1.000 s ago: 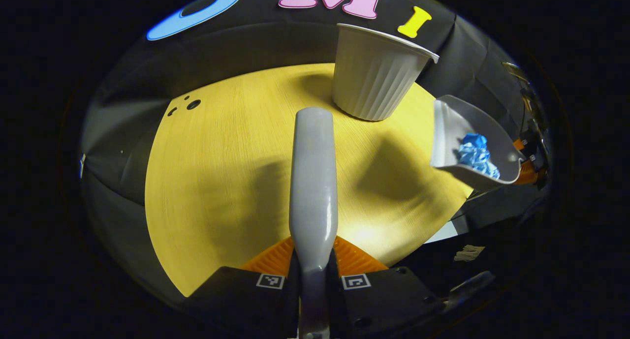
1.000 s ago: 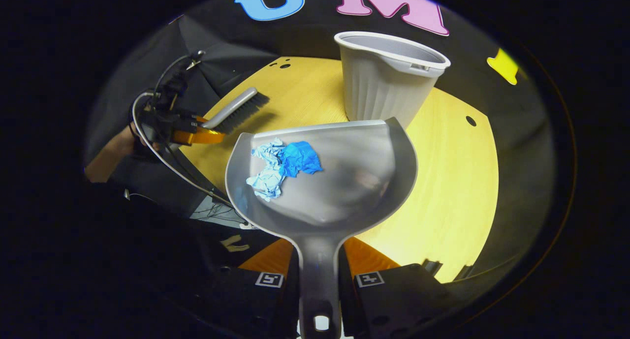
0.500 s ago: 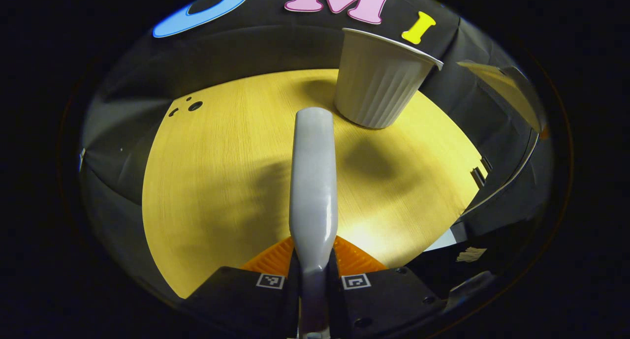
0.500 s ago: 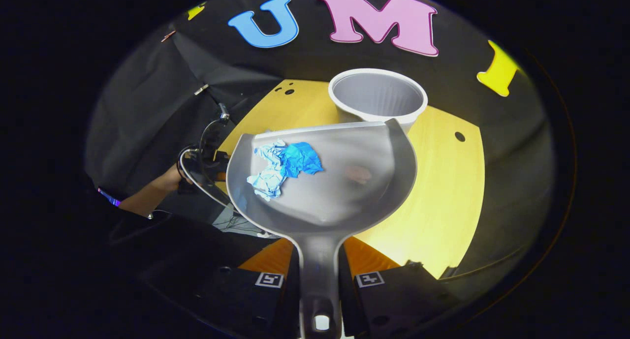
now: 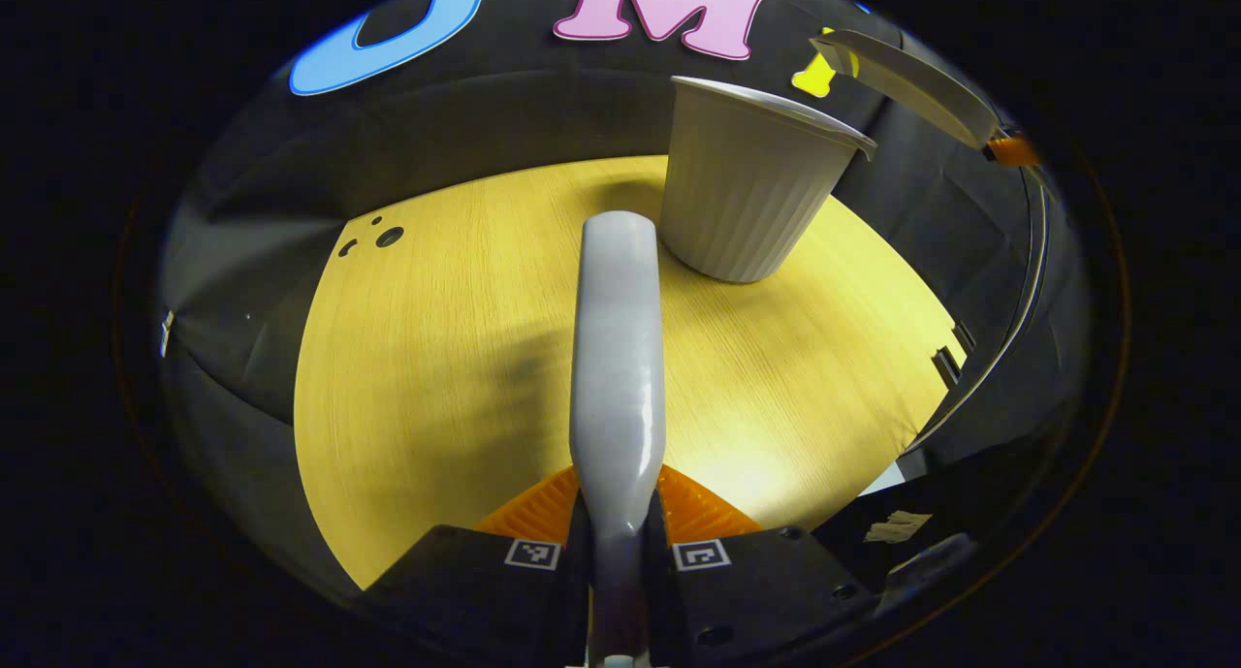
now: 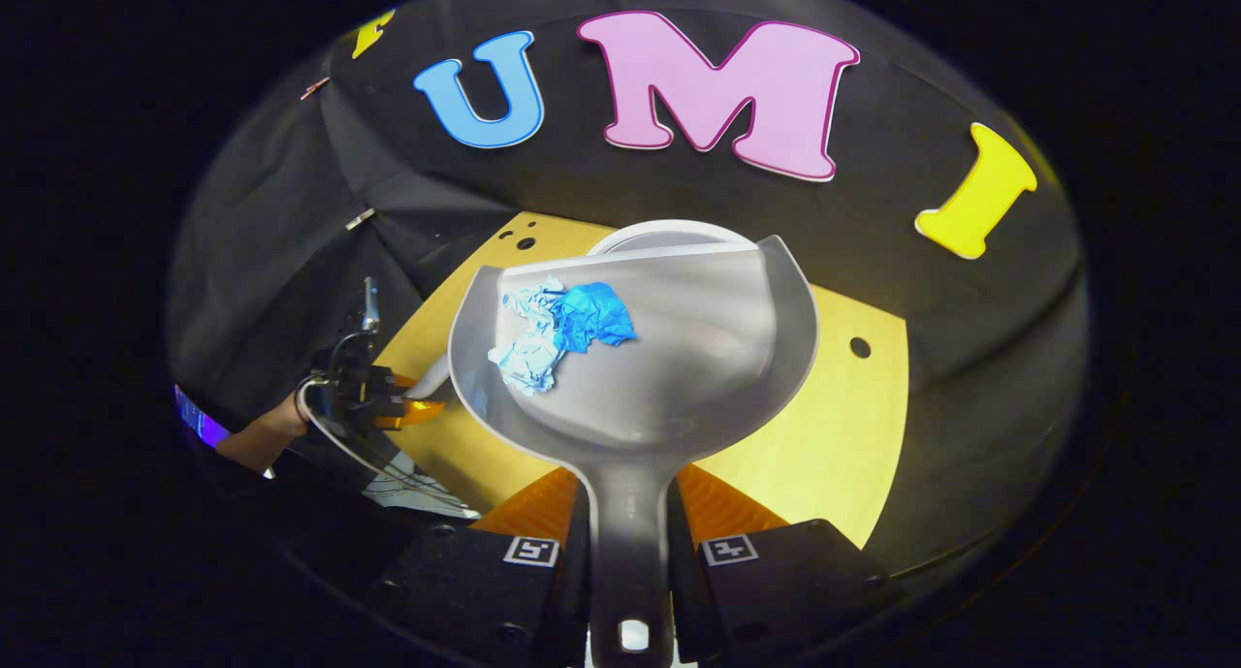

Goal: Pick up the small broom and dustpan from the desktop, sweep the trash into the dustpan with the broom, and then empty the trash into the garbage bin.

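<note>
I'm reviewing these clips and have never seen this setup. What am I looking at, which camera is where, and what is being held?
There is no robot arm here: a person holds a two-finger gripper in each hand, and a fisheye camera rides on each, looking along its fingers.

In the left gripper view, the left gripper is closed on the grey broom handle, above a yellow wooden table on which a ribbed grey bin stands.

In the right gripper view, the right gripper clamps the dustpan by its handle. Crumpled blue and pale paper lies in the pan, which is raised in front of the bin's rim. At the left of this view, farther off, a hand holds the other gripper.

The paper is not yet tipped out.
</note>
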